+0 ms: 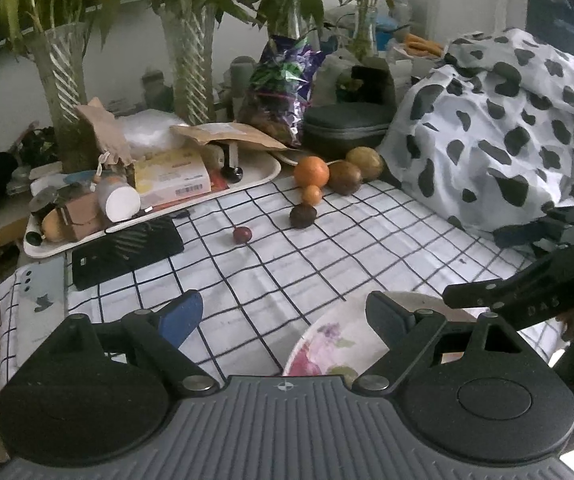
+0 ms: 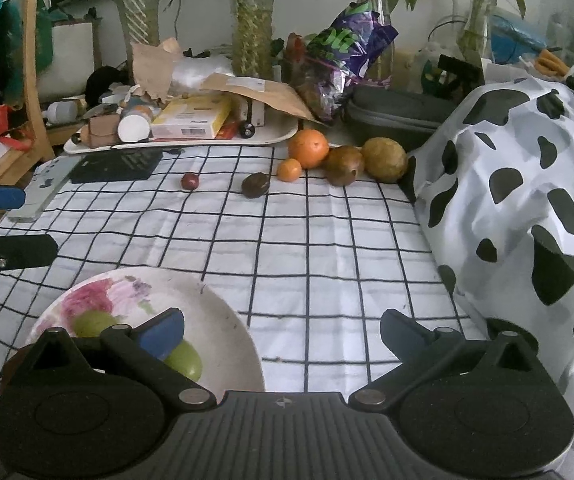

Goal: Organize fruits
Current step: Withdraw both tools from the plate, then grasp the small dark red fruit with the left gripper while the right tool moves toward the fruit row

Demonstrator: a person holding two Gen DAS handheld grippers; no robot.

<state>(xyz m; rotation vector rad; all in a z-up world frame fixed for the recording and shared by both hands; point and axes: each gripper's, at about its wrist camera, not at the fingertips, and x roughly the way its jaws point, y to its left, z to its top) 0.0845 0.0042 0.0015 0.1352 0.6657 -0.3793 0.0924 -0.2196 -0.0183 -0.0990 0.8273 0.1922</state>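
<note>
Six fruits remain loose on the checked cloth, upper middle of both views: a large orange [image 2: 308,148], a small orange [image 2: 289,169] just in front of it, a brown fruit [image 2: 343,165] touching a yellowish fruit [image 2: 384,159] to its right, a dark fruit [image 2: 255,185] and, apart to the left, a small red fruit [image 2: 190,181]. The floral plate [image 2: 223,322] sits at lower left of the right wrist view and carries two green fruits [image 2: 185,358], partly hidden by my tongs.

I find both tools unloaded. My left tongs [image 1: 283,312] stand wide open with nothing between the pads; my right tongs [image 2: 283,330] are likewise spread wide and empty, hanging above the plate's right edge and the bare cloth.

In my judgement the step in hand is a reach toward the loose fruit. The dark fruit or the small red fruit is the better first pick: each stands clear of its neighbours. I would come down with the pads either side of its widest part, close gently, and lift straight up, since round fruit may roll on cloth.

The cluttered tray [image 2: 275,136] behind, the dark case [image 2: 399,114] and the spotted cloth [image 2: 527,184] at right crowd the orange group; approach from the near side.
</note>
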